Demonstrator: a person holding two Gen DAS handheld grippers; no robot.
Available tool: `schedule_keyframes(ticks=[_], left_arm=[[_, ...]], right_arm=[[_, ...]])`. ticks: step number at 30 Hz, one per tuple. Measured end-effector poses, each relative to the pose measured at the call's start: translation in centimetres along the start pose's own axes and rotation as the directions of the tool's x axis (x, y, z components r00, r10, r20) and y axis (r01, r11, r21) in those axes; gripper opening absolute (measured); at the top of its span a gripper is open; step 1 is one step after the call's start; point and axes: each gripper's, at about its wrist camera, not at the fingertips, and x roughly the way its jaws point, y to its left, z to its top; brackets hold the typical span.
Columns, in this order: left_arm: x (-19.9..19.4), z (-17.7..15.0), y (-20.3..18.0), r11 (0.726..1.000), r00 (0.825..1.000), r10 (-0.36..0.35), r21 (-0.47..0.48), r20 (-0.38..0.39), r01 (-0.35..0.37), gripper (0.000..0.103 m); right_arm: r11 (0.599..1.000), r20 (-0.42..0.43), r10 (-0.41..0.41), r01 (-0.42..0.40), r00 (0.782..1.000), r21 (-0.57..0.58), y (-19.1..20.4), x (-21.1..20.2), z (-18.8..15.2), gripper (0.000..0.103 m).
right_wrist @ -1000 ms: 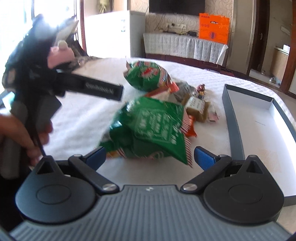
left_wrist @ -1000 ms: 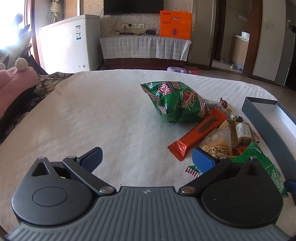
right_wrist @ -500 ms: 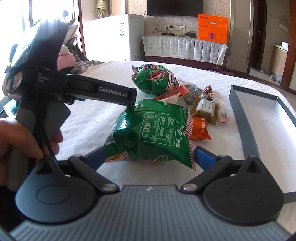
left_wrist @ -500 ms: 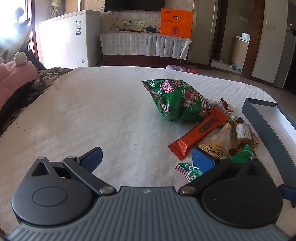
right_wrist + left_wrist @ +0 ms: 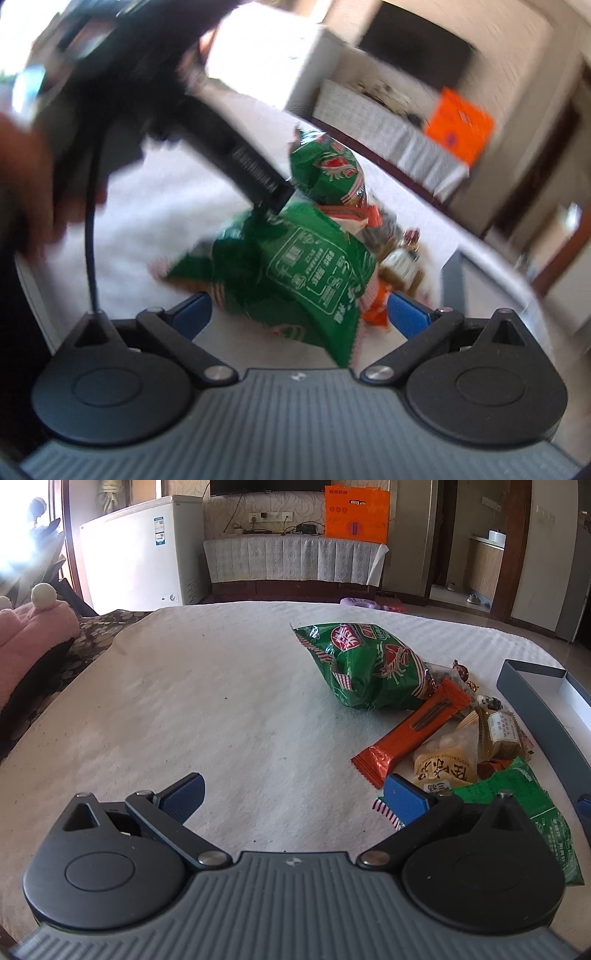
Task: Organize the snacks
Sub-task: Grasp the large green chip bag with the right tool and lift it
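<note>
The left tongs (image 5: 293,794) hang spread wide over the white textured cloth (image 5: 207,709) that covers the surface, with nothing between the blue pads. Ahead and to their right lies the heap of snacks: a puffed green chip bag with a red emblem (image 5: 365,668) at the far end, an orange wrapped bar (image 5: 413,727) leaning against it, a pale packet with dark characters (image 5: 445,760) just beside the bar, a small olive packet (image 5: 502,734), and a foil-twisted candy (image 5: 461,670) at the back. A flat green snack bag (image 5: 532,801) lies at the near end of the heap, partly behind the right pad. An open grey box (image 5: 535,709) stands just right of the heap.

The right wrist view is tilted and blurred by motion. The right tongs (image 5: 299,312) are spread, and the flat green snack bag (image 5: 295,273) sits between the blue pads; whether either pad touches it I cannot tell. The left tool's dark body (image 5: 236,162) reaches in from the upper left, its tip at the bag's top edge, with a hand (image 5: 26,177) blurred at the left. Behind are the puffed bag (image 5: 328,173) and the box (image 5: 454,280)
</note>
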Motion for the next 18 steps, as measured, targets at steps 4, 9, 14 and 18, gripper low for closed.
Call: schedule_keyframes(ticks=[4, 9, 14, 18], left_arm=[[0.1, 0.1, 0.1, 1.0, 1.0, 0.002, -0.009, -0.004, -0.002, 0.103], [0.3, 0.0, 0.1, 1.0, 1.0, 0.009, 0.0, -0.008, -0.009, 0.103], [0.4, 0.0, 0.0, 1.0, 1.0, 0.005, 0.005, -0.004, -0.005, 0.103], [0.3, -0.1, 0.2, 1.0, 1.0, 0.011, -0.002, -0.005, -0.011, 0.103]], right_arm=[[0.979, 0.013, -0.047, 0.049, 0.999, -0.199, 0.8, 0.5, 0.7, 0.103], [0.934, -0.026, 0.028, -0.036, 0.999, -0.356, 0.5, 2.1, 2.7, 0.103], [0.899, -0.068, 0.087, -0.108, 0.994, -0.424, 0.8, 3.0, 4.4, 0.103], [0.924, -0.136, 0.157, -0.194, 0.978, -0.329, -0.2, 3.1, 5.6, 0.084]])
